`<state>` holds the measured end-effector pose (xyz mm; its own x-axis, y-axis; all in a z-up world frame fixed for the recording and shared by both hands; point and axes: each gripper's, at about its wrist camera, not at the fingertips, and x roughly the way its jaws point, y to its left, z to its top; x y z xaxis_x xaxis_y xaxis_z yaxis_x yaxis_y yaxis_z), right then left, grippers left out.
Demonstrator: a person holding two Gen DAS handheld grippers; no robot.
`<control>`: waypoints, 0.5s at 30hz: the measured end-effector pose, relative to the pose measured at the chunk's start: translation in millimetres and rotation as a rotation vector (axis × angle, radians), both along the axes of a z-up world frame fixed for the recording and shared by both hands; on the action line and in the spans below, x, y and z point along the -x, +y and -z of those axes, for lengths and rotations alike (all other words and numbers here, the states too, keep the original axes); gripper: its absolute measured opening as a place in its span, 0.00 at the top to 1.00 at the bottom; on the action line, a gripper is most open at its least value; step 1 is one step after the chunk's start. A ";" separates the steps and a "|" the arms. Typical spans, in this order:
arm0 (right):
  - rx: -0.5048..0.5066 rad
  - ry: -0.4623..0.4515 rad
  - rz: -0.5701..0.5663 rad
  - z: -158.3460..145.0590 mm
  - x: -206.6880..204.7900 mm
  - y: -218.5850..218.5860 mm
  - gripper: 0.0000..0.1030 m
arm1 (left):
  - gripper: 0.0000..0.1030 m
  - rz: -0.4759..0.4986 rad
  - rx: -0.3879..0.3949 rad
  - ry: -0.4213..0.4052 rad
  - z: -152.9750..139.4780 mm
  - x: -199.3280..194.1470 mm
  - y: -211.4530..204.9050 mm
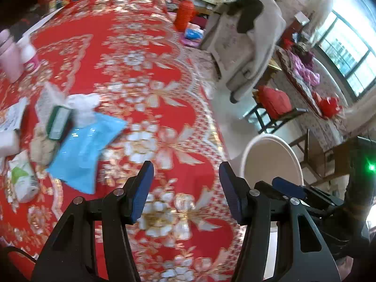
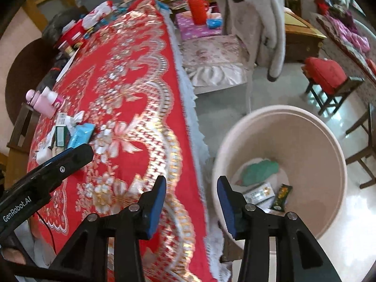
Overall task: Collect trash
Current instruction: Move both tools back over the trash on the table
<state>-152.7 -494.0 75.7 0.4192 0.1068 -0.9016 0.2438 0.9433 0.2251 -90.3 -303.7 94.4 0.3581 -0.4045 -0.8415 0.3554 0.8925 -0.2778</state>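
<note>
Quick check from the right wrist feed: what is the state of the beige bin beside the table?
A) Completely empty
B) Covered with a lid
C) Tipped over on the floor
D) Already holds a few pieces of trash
D: the beige bin stands upright and uncovered, with a green wrapper and small packets lying at its bottom.

We see a red tablecloth of woven cloth with shiny gold and silver thread and a white lace edge. The blue pouch looks like glossy plastic film. The crumpled tissue is matt paper. The bin is smooth, pale, matt plastic, and the wrappers inside it are glossy. The floor is polished and reflective. The stool is dark wood under a red cloth cushion. Both grippers have matt black frames with blue pads.
</note>
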 end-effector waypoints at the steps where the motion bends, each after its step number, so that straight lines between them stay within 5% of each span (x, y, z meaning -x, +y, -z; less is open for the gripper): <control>1: 0.006 -0.004 -0.008 -0.9 -2.6 5.1 0.57 | 0.45 -0.013 -0.001 0.000 -0.4 -1.3 7.6; 15: 0.007 -0.029 -0.134 -6.3 -44.1 78.1 0.46 | 0.45 -0.174 -0.014 0.017 3.6 -11.8 106.9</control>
